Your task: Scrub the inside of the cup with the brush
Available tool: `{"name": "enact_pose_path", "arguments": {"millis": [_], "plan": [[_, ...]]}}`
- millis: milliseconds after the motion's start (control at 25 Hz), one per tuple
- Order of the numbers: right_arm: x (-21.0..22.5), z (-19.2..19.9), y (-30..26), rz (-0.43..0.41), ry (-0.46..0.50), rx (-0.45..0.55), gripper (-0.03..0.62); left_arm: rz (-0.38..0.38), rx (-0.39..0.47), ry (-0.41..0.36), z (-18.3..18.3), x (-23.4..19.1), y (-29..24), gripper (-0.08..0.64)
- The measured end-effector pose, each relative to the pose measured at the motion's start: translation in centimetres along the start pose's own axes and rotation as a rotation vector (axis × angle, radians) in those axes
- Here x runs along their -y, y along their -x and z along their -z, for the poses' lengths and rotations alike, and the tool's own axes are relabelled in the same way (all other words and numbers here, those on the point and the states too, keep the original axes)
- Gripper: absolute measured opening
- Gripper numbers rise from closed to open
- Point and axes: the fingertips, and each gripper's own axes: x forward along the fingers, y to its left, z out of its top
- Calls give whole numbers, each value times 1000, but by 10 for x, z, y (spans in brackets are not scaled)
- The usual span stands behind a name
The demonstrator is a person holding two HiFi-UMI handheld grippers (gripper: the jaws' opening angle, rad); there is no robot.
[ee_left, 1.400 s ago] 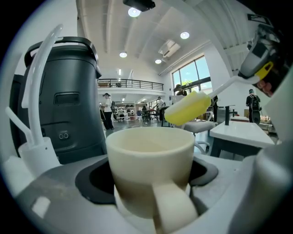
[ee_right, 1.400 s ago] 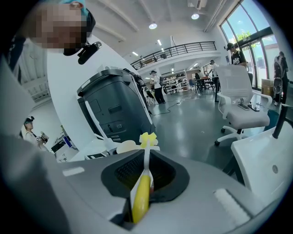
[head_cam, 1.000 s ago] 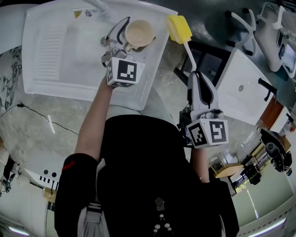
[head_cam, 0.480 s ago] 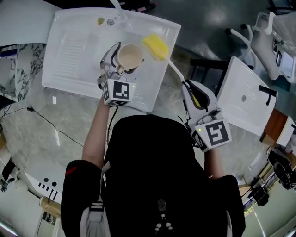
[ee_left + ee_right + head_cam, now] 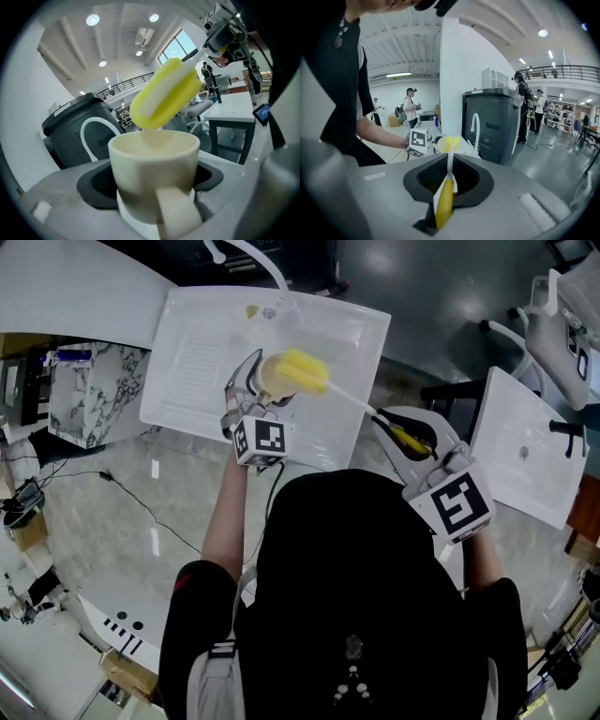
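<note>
A cream cup [image 5: 272, 374] [image 5: 154, 173] is gripped in my left gripper [image 5: 251, 390], held above the white sink [image 5: 202, 352]; its handle faces the left gripper camera. The brush [image 5: 306, 372] has a yellow sponge head [image 5: 164, 93] on a white stem with a yellow handle [image 5: 444, 206]. My right gripper [image 5: 405, 439] is shut on that handle. The sponge head hovers at the cup's rim, just over its mouth. In the right gripper view the brush head [image 5: 449, 144] lies against the cup beside the left gripper's marker cube [image 5: 417, 140].
A white faucet [image 5: 258, 263] arches over the sink's far edge. A second white sink unit [image 5: 530, 442] stands to the right. A marble counter [image 5: 122, 521] runs along the near side. A dark bin [image 5: 492, 124] and several people stand farther back.
The brush head has swung left from beside the sink's right rim to the cup's mouth. The cup stays in the left gripper while the head view has shifted.
</note>
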Motion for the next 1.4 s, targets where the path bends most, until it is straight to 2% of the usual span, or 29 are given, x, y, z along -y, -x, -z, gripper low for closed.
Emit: {"name": "enact_pose_path", "arguments": {"millis": [200,400,520,840,1080,1400], "plan": [[-15,-5,-4,-76,141,-77,37,9,-18,-72,-7,9,16,457],[-21,-8,-9,-117,206,-136,36,28,-31,-126,-17,16,25,457],[-24,-10,-12,-138,244,-175,35,55,-56,-190,-20,25,29,457],[-21,-7,-20,-105,390,-273,37,110,-75,-338,-31,41,32,457],[-28,-2,-22,-106,429,-297,35,130,-70,-397,-34,49,38,457],[-35,9,-18,-128,422,-332,37,129,-77,-415,-32,53,41,457]]}}
